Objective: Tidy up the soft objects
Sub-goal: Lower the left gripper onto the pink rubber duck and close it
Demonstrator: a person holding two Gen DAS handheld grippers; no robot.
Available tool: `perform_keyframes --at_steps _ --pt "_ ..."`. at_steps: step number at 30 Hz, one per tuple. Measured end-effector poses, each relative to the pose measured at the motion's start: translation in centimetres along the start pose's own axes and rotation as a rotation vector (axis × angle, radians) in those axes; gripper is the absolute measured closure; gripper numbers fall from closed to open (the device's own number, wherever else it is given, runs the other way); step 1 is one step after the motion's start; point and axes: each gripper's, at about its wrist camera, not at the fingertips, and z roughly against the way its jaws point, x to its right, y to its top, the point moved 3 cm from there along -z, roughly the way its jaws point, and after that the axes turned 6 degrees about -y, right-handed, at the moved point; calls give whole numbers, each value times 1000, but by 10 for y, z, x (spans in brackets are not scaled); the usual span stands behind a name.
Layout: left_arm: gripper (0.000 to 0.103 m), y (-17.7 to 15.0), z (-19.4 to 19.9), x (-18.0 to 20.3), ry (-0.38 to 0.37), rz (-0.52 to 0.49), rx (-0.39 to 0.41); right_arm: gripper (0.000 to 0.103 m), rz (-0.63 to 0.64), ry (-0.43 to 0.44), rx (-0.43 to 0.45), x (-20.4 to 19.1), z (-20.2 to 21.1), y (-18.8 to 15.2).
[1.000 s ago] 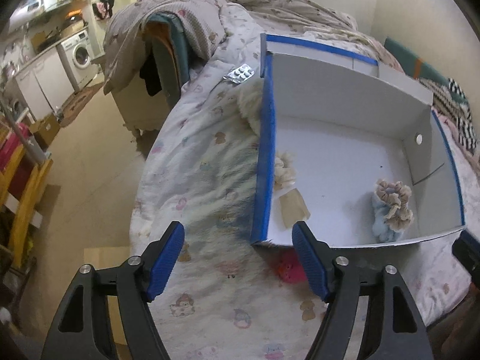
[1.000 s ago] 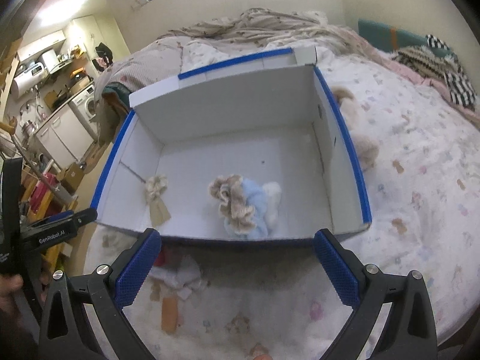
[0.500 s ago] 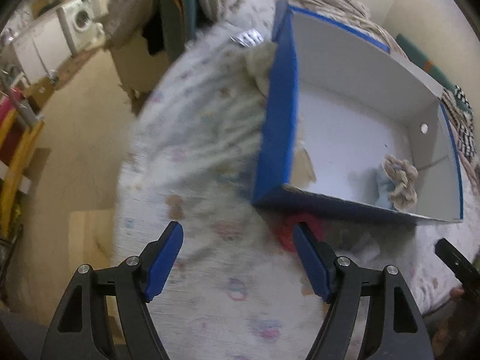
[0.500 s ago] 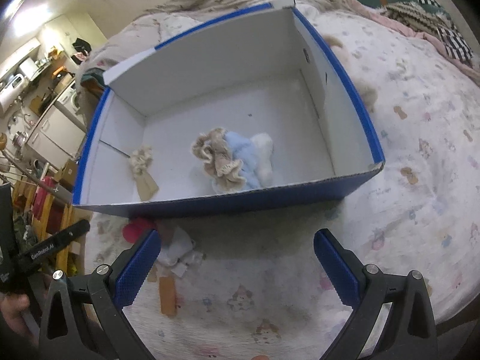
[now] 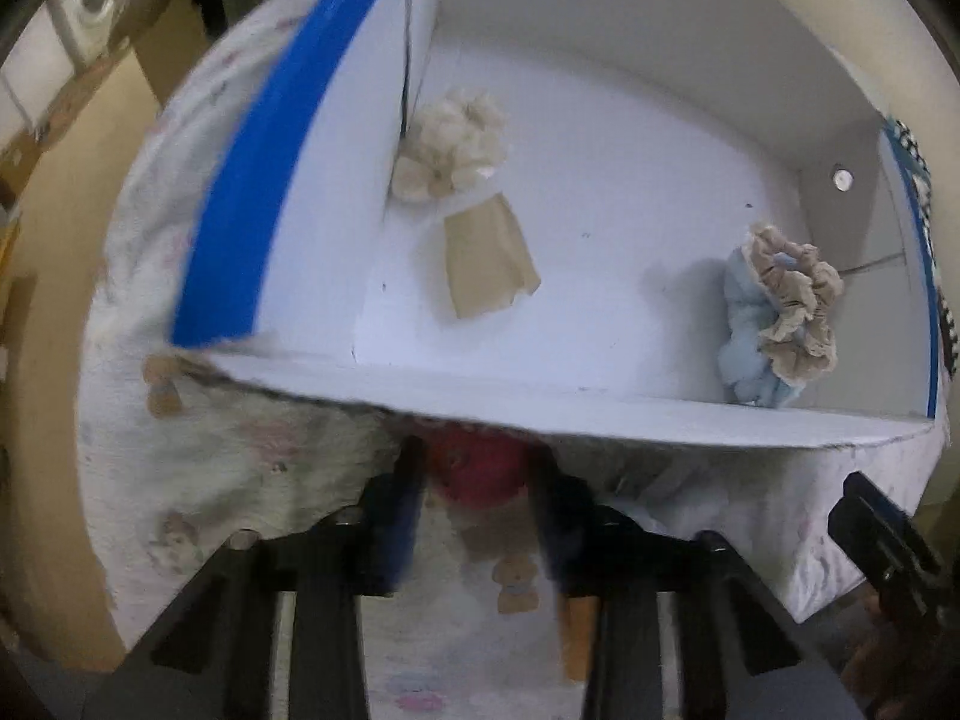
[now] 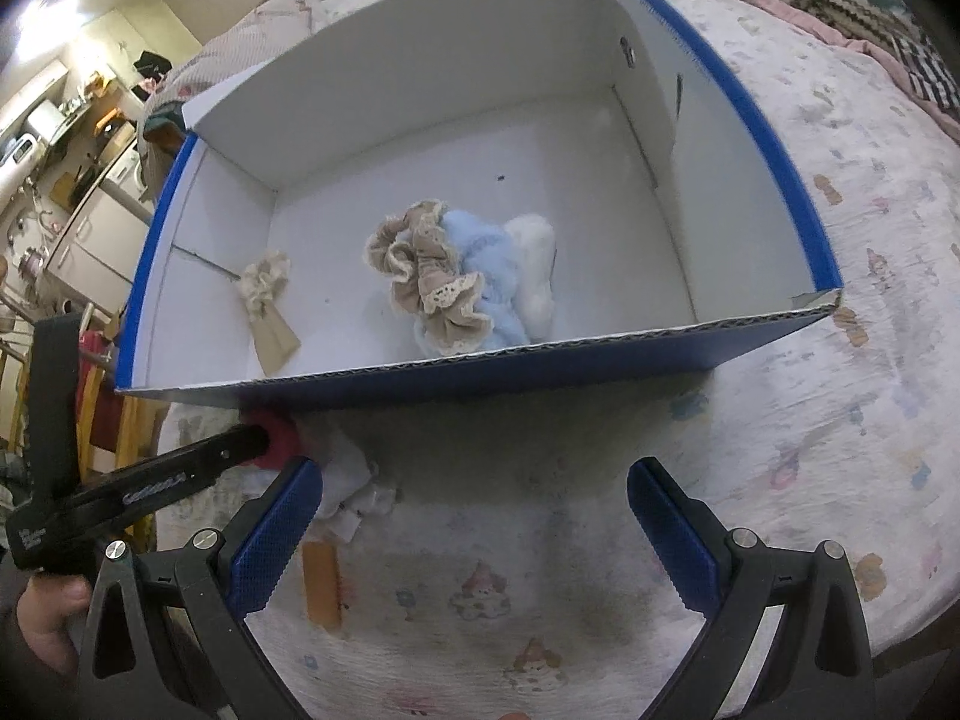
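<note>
left tool (image 5: 474, 516) closing around red soft item (image 5: 477, 468), contact unclear.

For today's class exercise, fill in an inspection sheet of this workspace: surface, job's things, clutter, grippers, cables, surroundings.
Surface: bed with printed sheet.
Job's things: blue box holds beige scrunchie, blue scrunchie, cream bow; red scrunchie and white cloth lie outside.
Clutter: orange strip on sheet.
Grippers: left gripper closing, red scrunchie between its jaws; right gripper open, empty.
Cables: nothing seen.
Surroundings: kitchen units, blankets.
</note>
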Motion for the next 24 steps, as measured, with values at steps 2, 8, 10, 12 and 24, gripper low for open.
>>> perform_keyframes --at_steps 2,8,10,12,24 --pt "73 0 -2 -2 -18 34 -11 0 1 13 -3 0 -1 1" --pt "73 -2 7 -3 9 2 4 0 -11 107 -48 -7 -9 2" --pt "73 -7 17 -8 15 -8 11 0 0 156 -61 -13 -11 3" --pt "73 -11 25 -14 25 -20 25 13 3 208 -87 -20 -15 3" --pt "73 -20 53 -56 72 8 80 96 83 153 -185 -69 -58 -3"
